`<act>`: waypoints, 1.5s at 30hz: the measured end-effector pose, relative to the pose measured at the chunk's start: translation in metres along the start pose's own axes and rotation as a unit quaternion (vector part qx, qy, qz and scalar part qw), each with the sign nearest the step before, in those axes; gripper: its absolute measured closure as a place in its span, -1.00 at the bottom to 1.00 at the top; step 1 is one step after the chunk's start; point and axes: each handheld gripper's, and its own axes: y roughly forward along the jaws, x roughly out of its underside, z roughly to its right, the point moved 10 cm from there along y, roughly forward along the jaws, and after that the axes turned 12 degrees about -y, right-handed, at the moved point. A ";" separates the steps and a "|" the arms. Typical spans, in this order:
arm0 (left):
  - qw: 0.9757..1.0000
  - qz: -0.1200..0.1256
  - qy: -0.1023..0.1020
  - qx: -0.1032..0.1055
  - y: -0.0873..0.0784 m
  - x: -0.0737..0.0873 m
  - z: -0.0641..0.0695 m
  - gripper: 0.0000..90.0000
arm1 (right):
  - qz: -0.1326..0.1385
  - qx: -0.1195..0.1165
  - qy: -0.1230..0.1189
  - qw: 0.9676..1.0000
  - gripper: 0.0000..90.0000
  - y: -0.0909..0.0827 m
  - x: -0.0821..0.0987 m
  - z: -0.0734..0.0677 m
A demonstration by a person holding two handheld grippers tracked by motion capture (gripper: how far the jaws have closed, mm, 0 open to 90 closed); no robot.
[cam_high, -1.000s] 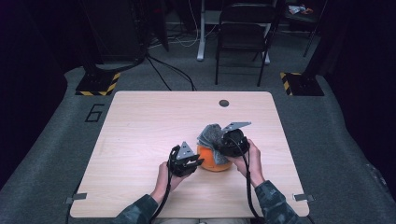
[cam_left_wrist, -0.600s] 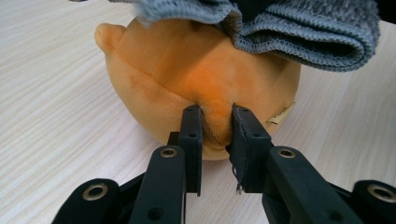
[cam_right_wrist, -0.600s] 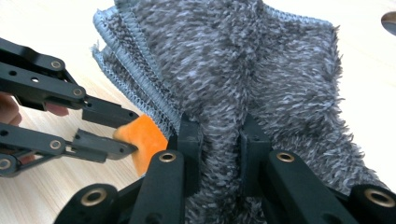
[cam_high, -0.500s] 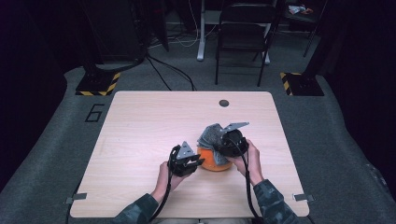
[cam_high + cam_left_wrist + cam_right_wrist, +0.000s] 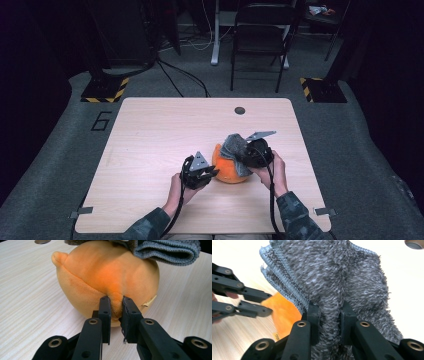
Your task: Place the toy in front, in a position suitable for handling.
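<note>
While floor digit 6 (image 5: 101,121) reads clear, left gripper (image 5: 115,305) jaws pinch orange plush (image 5: 105,277); right gripper (image 5: 329,312) clamps grey cloth (image 5: 332,272).

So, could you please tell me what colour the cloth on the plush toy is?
Grey, a fuzzy mottled grey cloth, seen best in the right gripper view.

A lab or studio is suggested: a table (image 5: 150,150) on grey carpet (image 5: 350,150), hazard-striped stand bases (image 5: 105,90), cables (image 5: 185,75), a folding chair (image 5: 260,40).
</note>
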 end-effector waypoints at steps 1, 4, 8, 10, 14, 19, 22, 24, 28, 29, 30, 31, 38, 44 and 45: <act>1.000 -0.002 0.001 0.000 0.000 0.000 0.000 0.76 | -0.001 0.003 -0.002 1.000 0.66 -0.001 0.002 0.002; 1.000 -0.002 0.002 0.000 0.000 0.000 0.000 0.76 | -0.010 0.015 0.009 1.000 0.66 -0.003 0.009 0.012; 1.000 0.002 0.003 0.000 0.000 -0.001 -0.001 0.76 | -0.025 0.020 0.042 0.999 0.66 0.000 0.024 0.029; 1.000 0.003 0.004 0.001 0.001 -0.002 -0.001 0.76 | -0.033 0.021 0.053 0.998 0.66 0.002 0.030 0.036; 1.000 0.003 0.006 0.006 0.001 -0.003 0.001 0.76 | -0.053 0.033 0.074 0.995 0.66 0.005 0.043 0.048; 1.000 0.001 0.009 0.006 0.001 -0.002 0.002 0.76 | -0.064 0.037 0.088 0.993 0.66 0.006 0.051 0.054; 1.000 0.000 0.006 0.003 -0.001 0.001 -0.001 0.76 | -0.063 0.037 0.087 0.994 0.66 0.010 0.048 0.054; 1.000 -0.001 0.003 0.000 -0.002 0.002 -0.002 0.76 | -0.065 0.039 0.081 0.994 0.66 0.012 0.044 0.053; 1.000 -0.002 0.006 -0.002 -0.003 0.004 -0.002 0.76 | -0.074 0.044 0.082 0.993 0.66 0.016 0.043 0.054; 1.000 -0.002 0.004 -0.001 -0.002 0.004 -0.001 0.76 | -0.079 0.048 0.085 0.992 0.66 0.016 0.044 0.055; 1.000 -0.002 0.003 -0.002 -0.002 0.004 -0.002 0.77 | -0.088 0.059 0.085 0.991 0.66 0.016 0.047 0.057; 1.000 -0.002 0.003 -0.002 -0.002 0.004 -0.002 0.77 | -0.095 0.070 0.084 0.989 0.66 0.017 0.049 0.062; 1.000 -0.003 0.007 0.000 -0.001 0.003 -0.004 0.77 | -0.073 0.086 0.086 0.990 0.66 0.006 0.042 0.065; 1.000 -0.006 0.008 -0.001 0.000 0.001 -0.005 0.77 | -0.019 0.072 0.061 0.995 0.66 -0.013 0.016 0.044; 1.000 -0.005 0.012 -0.002 0.000 0.000 -0.006 0.77 | -0.011 0.063 0.058 0.996 0.66 -0.014 0.012 0.039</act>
